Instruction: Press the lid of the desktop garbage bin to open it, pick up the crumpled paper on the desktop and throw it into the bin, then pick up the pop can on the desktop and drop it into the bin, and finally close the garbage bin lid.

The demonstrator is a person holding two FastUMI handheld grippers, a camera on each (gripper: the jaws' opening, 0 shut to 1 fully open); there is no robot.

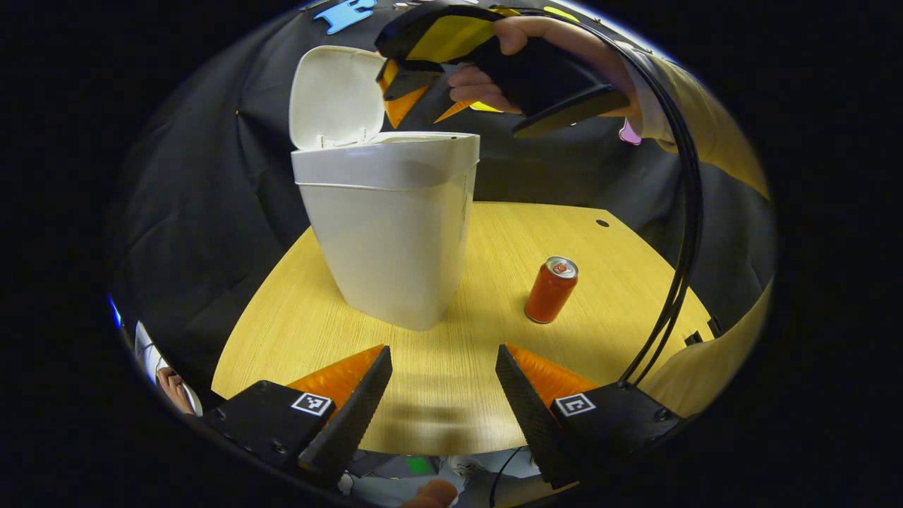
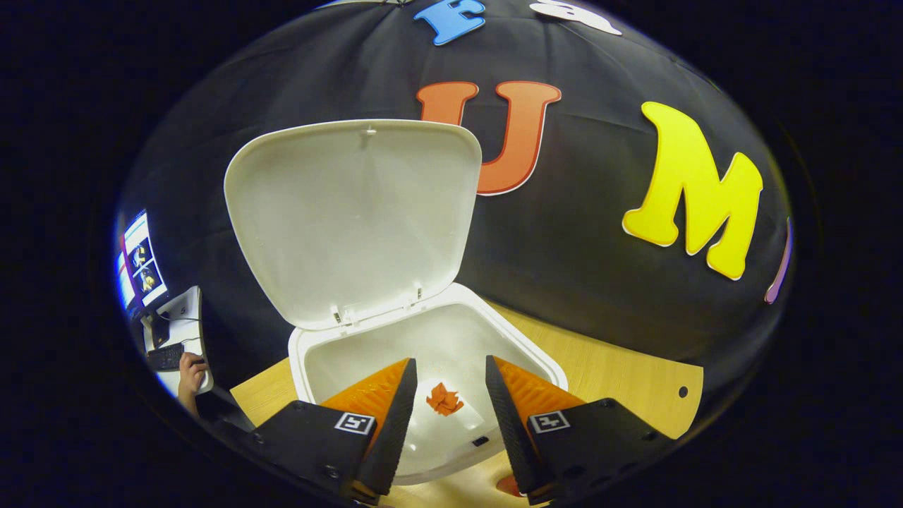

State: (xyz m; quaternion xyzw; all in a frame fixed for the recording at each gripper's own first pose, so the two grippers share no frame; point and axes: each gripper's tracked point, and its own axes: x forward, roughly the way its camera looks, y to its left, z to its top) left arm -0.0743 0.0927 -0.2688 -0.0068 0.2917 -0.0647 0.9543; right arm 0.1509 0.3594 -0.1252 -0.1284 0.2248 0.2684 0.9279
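Left tongs [image 1: 443, 395]: own fingers spread wide apart, nothing between them, held low over the near edge of the bench [image 1: 621, 282].

Right tongs [image 2: 449, 409]: own fingers parted, nothing gripped, poised directly above the mouth of the bin. In the left gripper view the same tongs [image 1: 423, 90] appear far ahead and high, over the bin's opening, carried by a hand [image 1: 494, 74] in a pale sleeve [image 1: 705, 120], with black cables [image 1: 681, 233] trailing down the right.

Garbage bin [image 1: 391, 233]: white, tapered, standing upright on the bench straight ahead of the left tongs, slightly to their left. Directly below the right tongs in the right gripper view [image 2: 437, 339].

Lid [image 2: 353, 219]: swung fully up, standing roughly upright on its hinge at the bin's far rim, beyond the right tongs; in the left gripper view [image 1: 331, 95] it rises at the bin's left side.

Crumpled paper [image 2: 444, 398]: orange, lying on the floor of the bin, seen between the right tongs' fingers from above and well below them.

Pop can [image 1: 552, 289]: orange-red with a silver top, upright on the bench, ahead of the left tongs and to their right, apart from the bin.

Bench: pale wood grain, a small dark hole [image 1: 602, 223] near its far right edge.
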